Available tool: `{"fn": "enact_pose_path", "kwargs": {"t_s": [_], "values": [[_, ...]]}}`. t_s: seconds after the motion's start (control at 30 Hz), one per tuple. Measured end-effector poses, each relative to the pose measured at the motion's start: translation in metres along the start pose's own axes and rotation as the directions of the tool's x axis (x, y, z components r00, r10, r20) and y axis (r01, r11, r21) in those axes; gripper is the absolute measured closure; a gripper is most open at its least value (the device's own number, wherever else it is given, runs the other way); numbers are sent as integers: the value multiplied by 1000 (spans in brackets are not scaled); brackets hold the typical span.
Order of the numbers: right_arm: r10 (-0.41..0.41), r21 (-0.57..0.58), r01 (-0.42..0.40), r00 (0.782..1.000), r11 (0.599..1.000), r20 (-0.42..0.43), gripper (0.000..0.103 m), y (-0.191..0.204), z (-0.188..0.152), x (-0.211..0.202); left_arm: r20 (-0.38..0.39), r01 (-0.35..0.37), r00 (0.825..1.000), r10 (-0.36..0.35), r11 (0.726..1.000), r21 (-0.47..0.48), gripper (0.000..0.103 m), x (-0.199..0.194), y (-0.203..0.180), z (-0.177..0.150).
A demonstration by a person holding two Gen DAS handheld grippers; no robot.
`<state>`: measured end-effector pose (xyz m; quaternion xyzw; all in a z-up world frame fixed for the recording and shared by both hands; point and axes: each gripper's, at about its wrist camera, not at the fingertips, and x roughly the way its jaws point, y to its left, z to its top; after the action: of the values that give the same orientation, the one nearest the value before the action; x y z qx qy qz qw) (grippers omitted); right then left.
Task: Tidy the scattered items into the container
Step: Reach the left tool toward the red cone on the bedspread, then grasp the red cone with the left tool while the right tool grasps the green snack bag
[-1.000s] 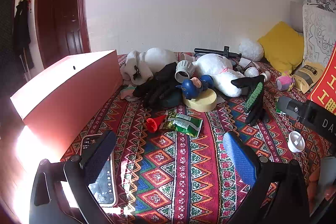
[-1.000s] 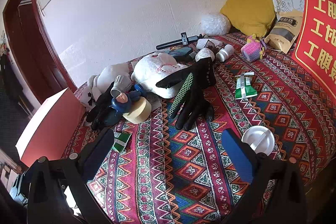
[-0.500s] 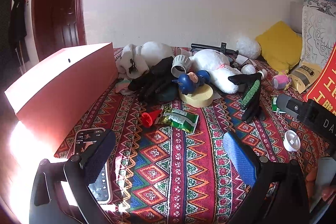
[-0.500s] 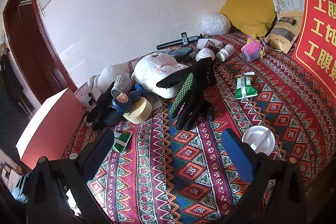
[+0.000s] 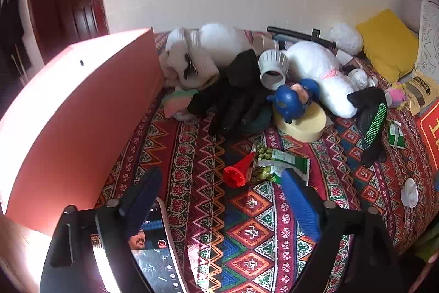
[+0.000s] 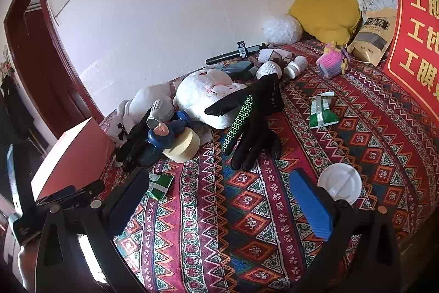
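Clutter covers the patterned bedspread (image 5: pixel 241 213), and at its far left stands the task's container, a red box (image 5: pixel 82 111), its long side running away toward the wall. Near the box's front corner lies a phone (image 5: pixel 156 260) with a lit screen, partly under the left gripper (image 5: pixel 219 180), whose 2 fingers are spread wide with nothing between them. Just beyond that gap sit a red cone (image 5: pixel 237 172) and a green snack packet (image 5: pixel 277 164), touching each other. Farther off, a heap gathers: a white knit bundle (image 5: pixel 192 59) by the box's far end, a dark glove (image 5: pixel 233 98), a white ribbed cup (image 5: pixel 273 67) tipped on its side, a blue figurine (image 5: pixel 290 100) resting on a roll of tape (image 5: pixel 304 122), and a white plush toy (image 5: pixel 318 70).

Right of the plush, a black glove with green mesh (image 6: pixel 252 122) lies with fingers pointing near. The right gripper (image 6: pixel 216 177) is also released, jaws wide and empty above the bedspread. Its right finger sits just beside a white round lid (image 6: pixel 340 183). Farther right lie a green sachet (image 6: pixel 321 111), a pink toy (image 6: pixel 330 65), a brown pouch (image 6: pixel 370 40) and a yellow cushion (image 6: pixel 326 7) against the wall.
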<state>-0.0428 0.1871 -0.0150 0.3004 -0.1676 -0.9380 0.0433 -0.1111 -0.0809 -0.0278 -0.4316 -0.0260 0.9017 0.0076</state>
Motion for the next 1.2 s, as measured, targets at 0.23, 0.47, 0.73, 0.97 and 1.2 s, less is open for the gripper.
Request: {"fn": "enact_pose_path", "kwargs": {"t_s": [0.23,0.47,0.73,0.97,1.2], "values": [[3,-1,-3,1000,1000,-4,1,1,1,2,-153,9,988,11,991,132,40,51,-8,0],[7,-9,-7,1000,1000,-9,1,2,1,5,-235,51,972,-12,986,158,57,83,-13,3],[-18,-12,18,999,1000,-35,1,1,4,15,-227,80,972,-52,990,114,80,75,-7,6],[65,-152,-91,983,984,-171,1,38,4,68,-98,80,992,-81,997,-12,80,29,23,14],[114,-256,-266,866,929,-488,16,84,-24,150,101,26,995,-13,991,-129,80,-33,59,37]]}}
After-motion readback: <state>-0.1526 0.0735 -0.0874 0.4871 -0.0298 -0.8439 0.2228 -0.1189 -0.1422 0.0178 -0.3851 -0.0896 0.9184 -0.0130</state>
